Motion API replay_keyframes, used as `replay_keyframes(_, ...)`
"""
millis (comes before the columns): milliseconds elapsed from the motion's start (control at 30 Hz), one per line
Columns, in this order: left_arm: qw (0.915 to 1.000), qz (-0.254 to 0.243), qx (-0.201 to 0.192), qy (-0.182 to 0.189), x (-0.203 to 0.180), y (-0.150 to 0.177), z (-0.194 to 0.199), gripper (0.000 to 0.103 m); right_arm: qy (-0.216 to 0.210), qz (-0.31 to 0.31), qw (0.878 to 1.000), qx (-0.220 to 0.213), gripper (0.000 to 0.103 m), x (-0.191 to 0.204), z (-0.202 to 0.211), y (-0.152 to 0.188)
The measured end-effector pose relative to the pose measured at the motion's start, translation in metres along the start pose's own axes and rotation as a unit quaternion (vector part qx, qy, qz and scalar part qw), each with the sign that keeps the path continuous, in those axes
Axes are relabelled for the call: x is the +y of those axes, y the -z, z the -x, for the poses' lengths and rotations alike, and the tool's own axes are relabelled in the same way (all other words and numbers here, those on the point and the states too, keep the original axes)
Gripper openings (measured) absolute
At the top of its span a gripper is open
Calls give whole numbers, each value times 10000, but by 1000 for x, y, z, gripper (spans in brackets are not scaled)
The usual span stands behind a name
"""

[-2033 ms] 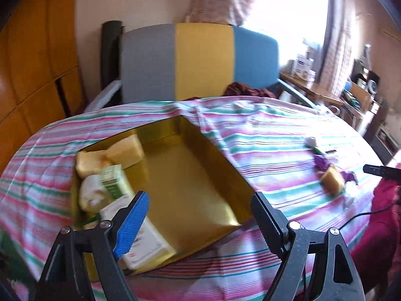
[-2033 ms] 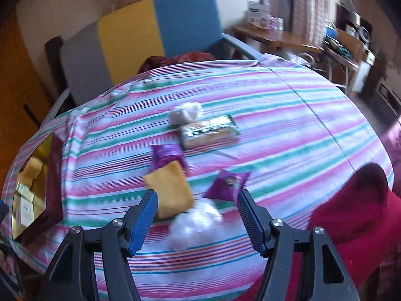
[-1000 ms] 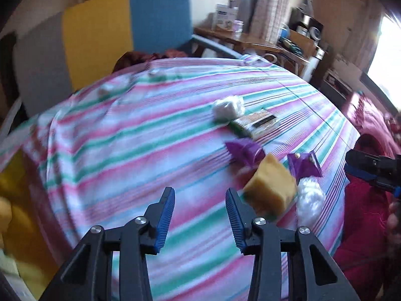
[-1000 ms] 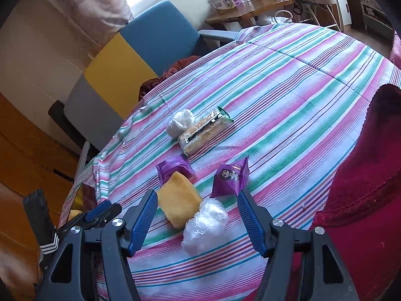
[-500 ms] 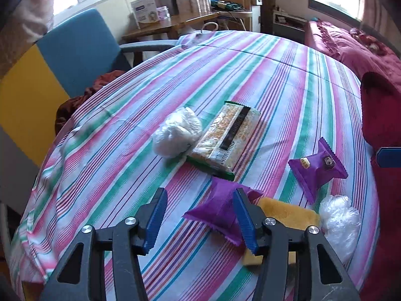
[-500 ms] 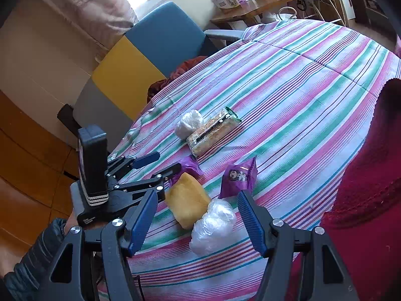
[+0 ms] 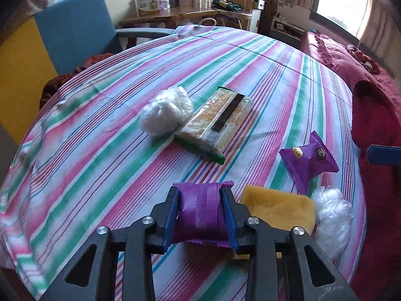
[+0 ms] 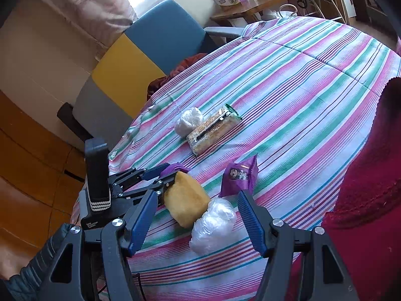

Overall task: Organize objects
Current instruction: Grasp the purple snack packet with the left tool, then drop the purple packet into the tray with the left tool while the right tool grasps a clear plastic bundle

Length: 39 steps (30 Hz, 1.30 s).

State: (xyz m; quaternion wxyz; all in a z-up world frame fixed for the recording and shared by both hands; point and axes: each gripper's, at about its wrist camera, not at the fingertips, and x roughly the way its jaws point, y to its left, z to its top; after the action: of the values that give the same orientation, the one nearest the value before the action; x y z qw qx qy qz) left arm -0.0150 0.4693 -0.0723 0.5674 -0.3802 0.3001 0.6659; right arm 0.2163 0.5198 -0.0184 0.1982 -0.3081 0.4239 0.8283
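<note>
My left gripper (image 7: 200, 193) is shut on a purple snack packet (image 7: 199, 213) on the striped tablecloth (image 7: 100, 150). The left gripper also shows in the right wrist view (image 8: 165, 173), beside a yellow sponge (image 8: 186, 200). The sponge (image 7: 278, 209) lies just right of the held packet. A second purple packet (image 7: 309, 159), a clear plastic wad (image 7: 330, 215), a cracker pack (image 7: 218, 123) and a white wad (image 7: 165, 110) lie on the cloth. My right gripper (image 8: 195, 204) is open above the sponge and the clear plastic wad (image 8: 213, 225).
A blue, yellow and grey chair (image 8: 140, 47) stands behind the table. A red cushion (image 8: 371, 175) lies at the right table edge. A wooden side table with boxes (image 7: 165, 15) stands at the back.
My left gripper swung from the gold box across to the snacks, moved onto the purple packet and closed on it. The right gripper stayed open over the sponge.
</note>
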Motion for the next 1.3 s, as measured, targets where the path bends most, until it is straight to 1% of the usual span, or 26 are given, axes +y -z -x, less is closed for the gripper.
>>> replay_keyframes(67, 9990, 446, -78, 1, 11, 13, 8, 34, 5, -2, 10000, 10, 67, 0, 0, 0)
replay_keyframes(133, 9957, 918, -158, -11, 23, 27, 17, 33, 37, 3, 10000, 22, 67, 0, 0, 0)
replay_keyframes(167, 9937, 1100, -204, 24, 27, 36, 22, 34, 54, 9, 10000, 35, 67, 0, 0, 0)
replay_keyframes(200, 9927, 1177, -243, 17, 28, 43, 26, 34, 69, 12, 10000, 46, 67, 0, -1, 0)
replay_keyframes(267, 9913, 1284, -270, -47, 26, 57, 35, 36, 110, 13, 9999, 68, 67, 1, -1, 0)
replay_keyframes(467, 9886, 1489, -231, 46, 19, 84, 42, 41, 235, 38, 9996, 134, 67, 2, -4, 0)
replay_keyframes(533, 9895, 1420, -265, 44, 15, 89, 46, 47, 260, 44, 9995, 151, 67, 2, -4, 0)
replay_keyframes(600, 9895, 1419, -276, -34, 12, 89, 48, 47, 310, 51, 9993, 186, 67, 3, -5, 0)
replay_keyframes(667, 9895, 1425, -253, -16, 12, 86, 46, 49, 395, 80, 9989, 255, 67, 4, -7, 0)
replay_keyframes(733, 9900, 1390, -253, -17, 11, 81, 45, 63, 488, 119, 9981, 358, 67, 5, -11, 0)
replay_keyframes(767, 9903, 1360, -279, -58, 10, 80, 45, 65, 545, 160, 9974, 442, 67, 7, -13, 0)
replay_keyframes(800, 9909, 1308, -277, -155, 8, 77, 42, 64, 598, 214, 9965, 541, 67, 8, -17, 1)
replay_keyframes(867, 9907, 1317, -178, -290, 7, 77, 36, 44, 674, 338, 9942, 770, 67, 12, -25, 2)
replay_keyframes(900, 9905, 1306, -232, -356, 7, 78, 36, 39, 685, 393, 9930, 883, 67, 13, -28, 2)
replay_keyframes(933, 9901, 1346, -272, -294, 7, 79, 38, 37, 693, 424, 9919, 976, 67, 14, -31, 3)
replay_keyframes(1000, 9890, 1414, -334, -275, 6, 85, 42, 35, 814, 431, 9885, 1196, 67, 14, -38, 4)
replay_keyframes(1033, 9887, 1422, -351, -317, 5, 89, 45, 34, 966, 445, 9854, 1330, 67, 14, -42, 5)
replay_keyframes(1100, 9876, 1487, -374, -330, 3, 96, 51, 34, 1300, 512, 9802, 1402, 67, 17, -47, 4)
replay_keyframes(1133, 9869, 1533, -387, -311, 2, 99, 54, 34, 1369, 537, 9780, 1477, 67, 18, -50, 4)
replay_keyframes(1233, 9846, 1660, -449, -303, -2, 110, 62, 34, 1250, 521, 9735, 1840, 67, 25, -65, 9)
replay_keyframes(1300, 9837, 1695, -518, -300, -5, 116, 70, 34, 1252, 655, 9702, 1968, 67, 33, -77, 14)
